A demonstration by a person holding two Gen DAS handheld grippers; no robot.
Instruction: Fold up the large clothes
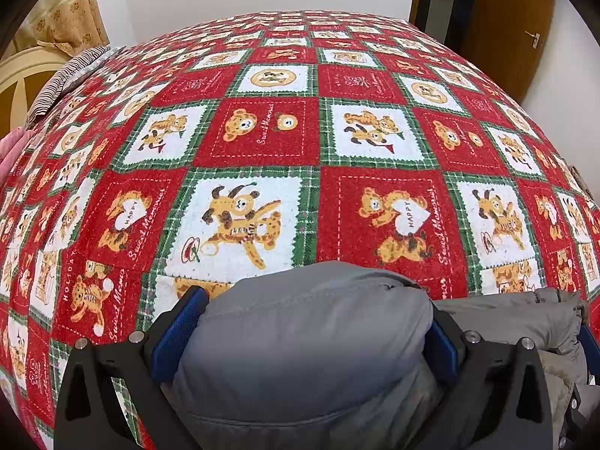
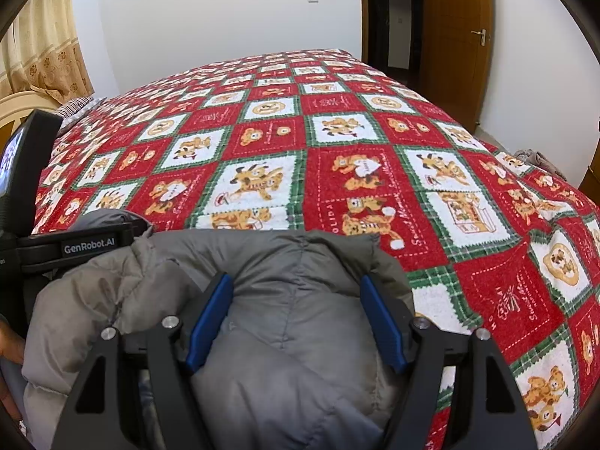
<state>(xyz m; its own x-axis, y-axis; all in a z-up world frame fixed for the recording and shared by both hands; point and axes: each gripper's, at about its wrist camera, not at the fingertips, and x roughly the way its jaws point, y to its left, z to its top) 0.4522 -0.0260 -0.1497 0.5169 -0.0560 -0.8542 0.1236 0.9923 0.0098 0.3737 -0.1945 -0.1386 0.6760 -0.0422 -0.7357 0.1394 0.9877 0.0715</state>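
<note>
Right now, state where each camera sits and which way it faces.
Left wrist: rides the left gripper, looking forward and down over the bedspread; its pads squeeze the grey padded jacket.
Right wrist: rides the right gripper, same direction; jacket bulges between pads; left gripper's body beside.
Shared: jacket, bedspread, wooden door.

1. Ahead, the red, green and white bear-print quilt [image 1: 262, 138] lies flat and bare, wide open to pass over.
2. The puffy grey padded jacket [image 2: 285, 300] bulks up at the near edge.
3. A striped pillow [image 1: 67, 71] sits at the far left corner.
4. The brown wooden door [image 2: 461, 37] stands well right.
</note>
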